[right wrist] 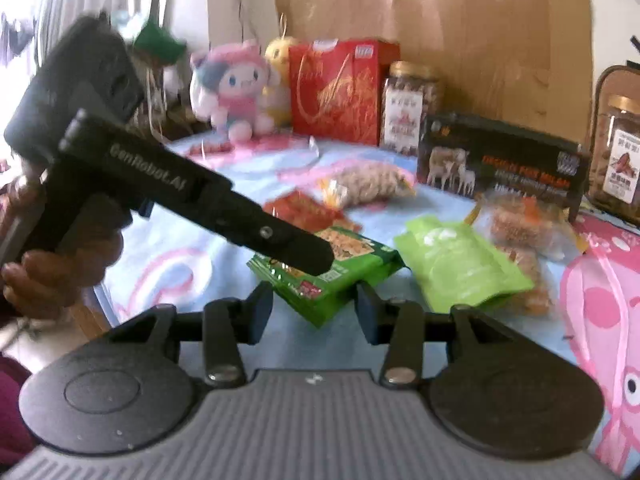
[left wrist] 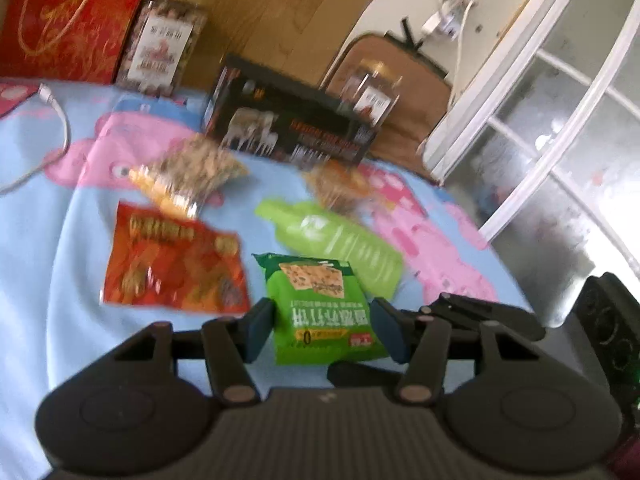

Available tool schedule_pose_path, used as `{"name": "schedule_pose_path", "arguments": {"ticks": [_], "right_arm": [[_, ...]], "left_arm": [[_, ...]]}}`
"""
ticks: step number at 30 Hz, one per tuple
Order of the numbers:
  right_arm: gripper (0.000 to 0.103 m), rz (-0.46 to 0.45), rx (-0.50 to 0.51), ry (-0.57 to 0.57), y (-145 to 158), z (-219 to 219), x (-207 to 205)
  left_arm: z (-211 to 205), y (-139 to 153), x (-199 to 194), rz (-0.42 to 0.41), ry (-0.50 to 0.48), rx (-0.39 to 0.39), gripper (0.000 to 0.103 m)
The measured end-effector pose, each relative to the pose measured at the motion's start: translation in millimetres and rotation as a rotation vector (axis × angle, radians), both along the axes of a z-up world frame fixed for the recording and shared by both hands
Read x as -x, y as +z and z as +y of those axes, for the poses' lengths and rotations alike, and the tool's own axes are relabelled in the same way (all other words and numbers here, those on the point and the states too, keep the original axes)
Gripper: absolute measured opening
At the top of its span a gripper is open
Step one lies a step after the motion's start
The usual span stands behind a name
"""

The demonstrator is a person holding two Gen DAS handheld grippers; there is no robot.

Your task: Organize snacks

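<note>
Two grippers of mine frame one dark green cracker packet [left wrist: 324,312], which lies flat on a light blue cartoon-print bedsheet [left wrist: 52,264]. In the left wrist view the packet sits between the left gripper [left wrist: 325,330] fingers; both dark blue pads stand just clear of its edges, so the jaws are open around it, not pressing. In the right wrist view the same packet [right wrist: 340,268] lies just ahead of my right gripper [right wrist: 315,308], whose jaws also stand apart with nothing clamped. The left gripper's black body [right wrist: 192,196] reaches in from the left of that view, its tip over the packet, held by a hand [right wrist: 52,276].

Just beside the packet, on its right in both views, lies a lime green pouch [left wrist: 340,244]. On the packet's other side lies a red snack bag [left wrist: 172,264], flat on the sheet. Beyond these are two clear bags of pale brown snacks: one past the red bag [left wrist: 192,176], one past the lime pouch [left wrist: 340,188].

Farther back stands a black box printed with white animals [left wrist: 288,128]. A clear jar with a gold lid [left wrist: 164,40] stands beside a red gift bag [left wrist: 68,20] at the far edge, against a wooden headboard. A second jar [right wrist: 618,156] stands just past the black box. Plush toys [right wrist: 236,88] sit near the red gift bag. A white cable [left wrist: 52,120] trails across the sheet at the left. Both views are blurred, so package lettering is unreadable.
</note>
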State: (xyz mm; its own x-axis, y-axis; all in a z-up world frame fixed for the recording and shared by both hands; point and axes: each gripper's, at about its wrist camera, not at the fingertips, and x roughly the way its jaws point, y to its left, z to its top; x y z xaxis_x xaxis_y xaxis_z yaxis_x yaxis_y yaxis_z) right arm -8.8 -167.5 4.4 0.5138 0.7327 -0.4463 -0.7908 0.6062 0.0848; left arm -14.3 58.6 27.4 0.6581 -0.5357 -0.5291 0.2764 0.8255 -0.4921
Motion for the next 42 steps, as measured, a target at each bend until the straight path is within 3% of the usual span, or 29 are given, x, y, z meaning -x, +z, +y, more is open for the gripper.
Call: {"name": "schedule_pose_path", "arguments": {"ticks": [4,9,15,20,23,27,30,33,36,42], "right_arm": [[0.047,-0.066,-0.045,-0.015,16,2,-10],[0.047,-0.152,-0.025,-0.043,39,13,-51],[0.046,-0.115,-0.066,-0.137,58,28,-134],[0.046,-0.104,-0.023,-0.278,58,47,-183],[0.046,-0.074,-0.054,-0.311,54,35,-188],[0.046,-0.041,-0.156,-0.346,50,-8,-167],[0.047,0.051,-0.245,-0.386,38,-45,-149],[0.046,0.176,-0.314,-0.408,19,-74,-130],[0.046,0.229,-0.316,-0.414,4,-84,-109],[0.046,0.209,-0.285,-0.448,7,-79,-112]], "left_arm": [[-3,21,-13,-0.068,-0.001,-0.029,0.053],[-10,47,-63,-0.136,0.039,-0.069,0.054],[-16,68,-148,-0.167,0.135,-0.100,0.054],[-20,65,-197,-0.112,0.229,-0.128,0.056],[-14,60,-191,-0.103,0.236,-0.107,0.056],[-3,54,-153,-0.137,0.199,-0.047,0.056],[0,41,-125,-0.123,0.158,0.010,0.056],[-5,23,-103,-0.086,0.140,0.016,0.056],[-16,12,-92,-0.056,0.115,-0.003,0.056],[-37,12,-105,-0.012,0.080,-0.007,0.058]]}}
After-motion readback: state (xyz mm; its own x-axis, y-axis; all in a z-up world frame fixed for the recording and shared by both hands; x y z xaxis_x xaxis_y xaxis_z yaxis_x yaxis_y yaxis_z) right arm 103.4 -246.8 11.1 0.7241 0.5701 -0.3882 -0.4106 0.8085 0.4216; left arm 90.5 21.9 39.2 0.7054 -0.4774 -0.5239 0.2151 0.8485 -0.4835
